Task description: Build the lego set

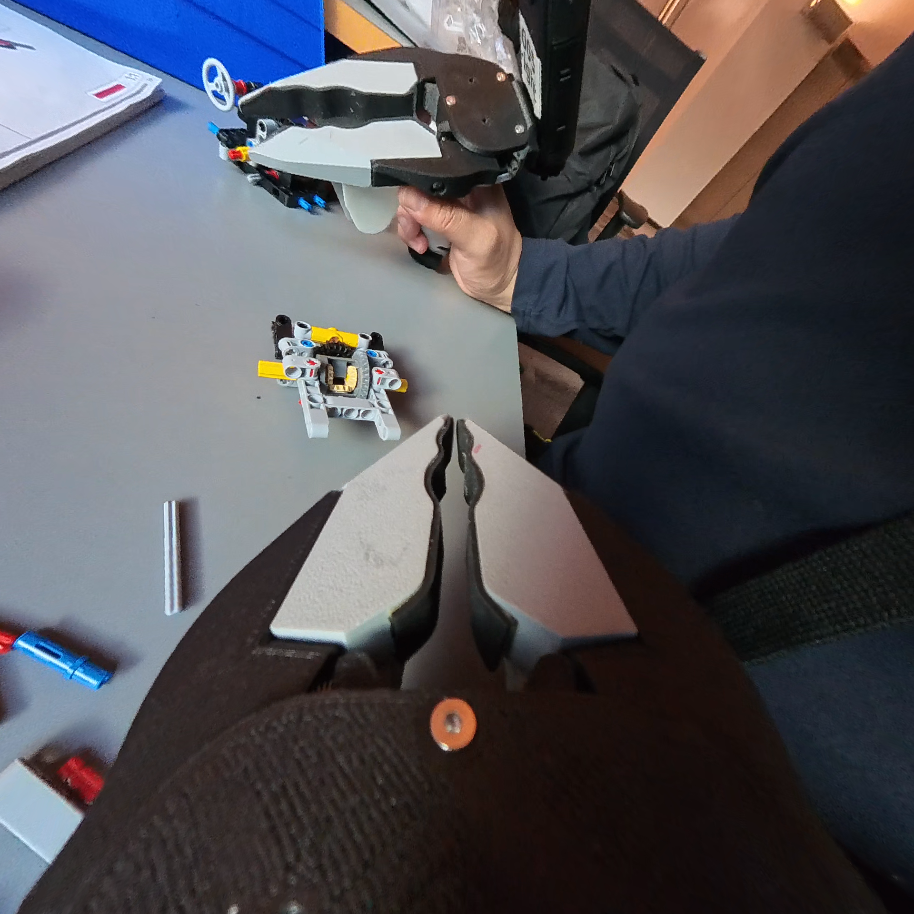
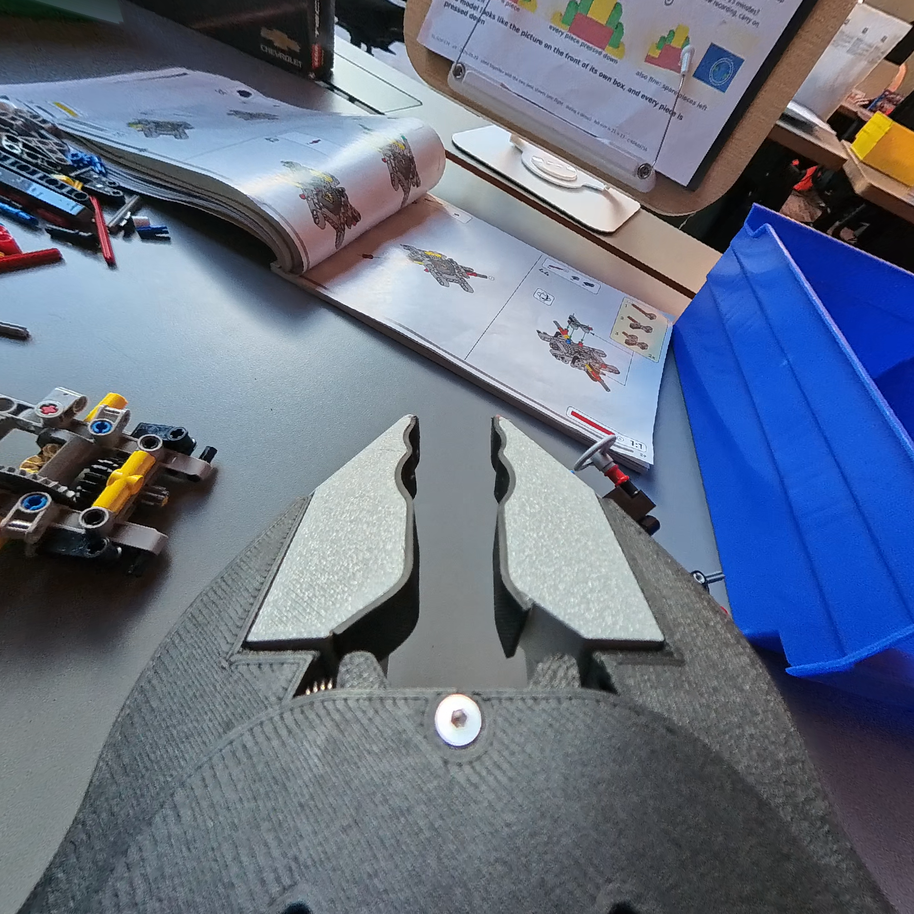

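A grey and yellow gear assembly (image 1: 336, 378) lies on the grey table (image 1: 123, 346) just ahead and left of my left gripper (image 1: 454, 421). The left gripper's fingers are shut with nothing between them. The assembly also shows at the left of the right wrist view (image 2: 84, 475). My right gripper (image 2: 455, 420) is open, with bare table between its fingers. In the left wrist view the right gripper (image 1: 245, 131) hovers over a black assembly (image 1: 277, 183) with a grey steering wheel (image 1: 217, 84). That wheel (image 2: 596, 452) sits just right of the right fingers.
An open instruction booklet (image 2: 445, 257) lies ahead, with a blue bin (image 2: 816, 445) to its right. Loose parts (image 2: 49, 163) lie at the far left. A grey axle (image 1: 172, 556), a blue pin (image 1: 64, 660) and a red piece (image 1: 79, 779) lie near the left gripper. A person's hand (image 1: 460, 237) holds the right gripper. One gripper's finger ends stand about 20 cm off the other's. To the grey axle (image 1: 172, 556): left tips about 11 cm, right tips about 20 cm.
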`<state>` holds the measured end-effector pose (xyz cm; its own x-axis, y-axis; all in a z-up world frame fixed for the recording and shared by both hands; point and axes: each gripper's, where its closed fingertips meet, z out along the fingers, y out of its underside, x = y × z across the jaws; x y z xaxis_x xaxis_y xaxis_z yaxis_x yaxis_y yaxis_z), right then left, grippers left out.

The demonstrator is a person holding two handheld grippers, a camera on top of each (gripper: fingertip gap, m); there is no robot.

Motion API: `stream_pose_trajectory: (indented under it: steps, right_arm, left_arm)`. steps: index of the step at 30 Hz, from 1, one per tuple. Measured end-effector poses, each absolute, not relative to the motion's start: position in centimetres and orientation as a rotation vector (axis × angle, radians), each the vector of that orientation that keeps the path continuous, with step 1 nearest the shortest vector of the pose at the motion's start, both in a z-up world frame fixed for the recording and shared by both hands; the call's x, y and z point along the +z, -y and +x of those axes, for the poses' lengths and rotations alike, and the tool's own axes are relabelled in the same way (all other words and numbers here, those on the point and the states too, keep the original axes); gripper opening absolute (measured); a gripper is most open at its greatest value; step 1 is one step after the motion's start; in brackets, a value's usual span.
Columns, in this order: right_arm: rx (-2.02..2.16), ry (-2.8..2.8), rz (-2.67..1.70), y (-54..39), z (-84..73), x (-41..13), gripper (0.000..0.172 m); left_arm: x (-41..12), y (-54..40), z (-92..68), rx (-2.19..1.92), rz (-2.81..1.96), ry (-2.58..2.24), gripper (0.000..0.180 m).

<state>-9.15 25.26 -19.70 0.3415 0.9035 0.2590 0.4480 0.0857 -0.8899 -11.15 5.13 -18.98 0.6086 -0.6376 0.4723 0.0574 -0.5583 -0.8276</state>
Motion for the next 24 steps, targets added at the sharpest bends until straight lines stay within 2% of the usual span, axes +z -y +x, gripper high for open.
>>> stream_pose_trajectory:
  steps: [24]
  right_arm:
    - [0.518, 1.266, -1.521, -25.29, -9.1, -19.54, 0.026]
  left_arm:
    - [-19.13, -5.1, -11.26, -0.951, -1.966, -0.466, 0.0]
